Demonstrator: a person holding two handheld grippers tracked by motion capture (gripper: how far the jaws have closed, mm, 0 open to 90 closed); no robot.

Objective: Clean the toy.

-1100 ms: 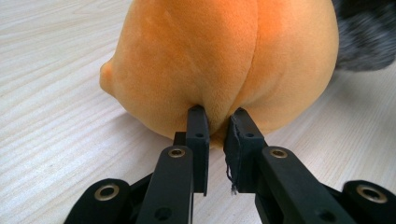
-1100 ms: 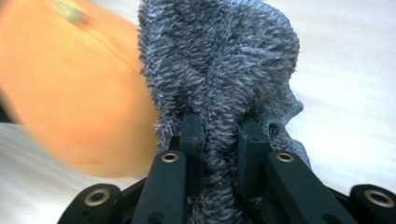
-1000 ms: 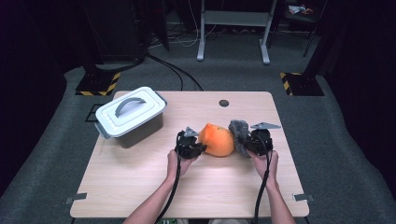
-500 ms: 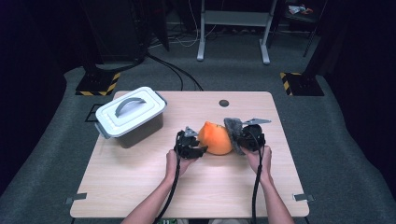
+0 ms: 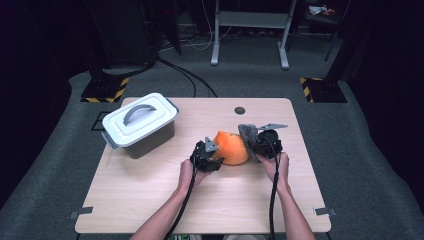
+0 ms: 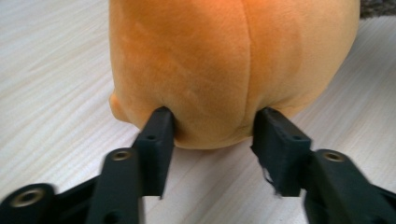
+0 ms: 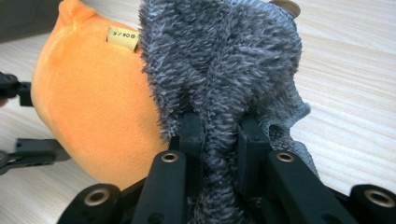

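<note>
Two grippers are working one wooden table (image 5: 150, 200); biggest thing on it, a grey lidded bin (image 5: 140, 124), is sitting well off to the far-left side of the left gripper (image 5: 212, 156), untouched. Next in size, an orange plush toy (image 5: 231, 148) is lying between the two tools. What's just changed: a sec ago the left gripper was shut beside the plush w/ nothing in it; its jaws have just been opening, and now they're standing part-open w/ the plush's near end between them. In the left gripper view the two pads are sitting against the plush (image 6: 224, 70), denting the fabric a bit at each side, but I can't tell if that's a real squeeze or just contact, so prob. a grab being set up, not a hold yet. Meanwhile the right gripper (image 5: 254, 144) has been sliding in from the right w/ its load and is now right up against the plush's other side. It's clamping narrow on a grey fuzzy cloth (image 7: 219, 70), which is bunching up past its fingertips and pressing on the plush (image 7: 88, 107) just left of them; a small yellow tag (image 7: 123, 38) is showing near the seam. Reads like steadying w/ the left so the right can wipe.
</note>
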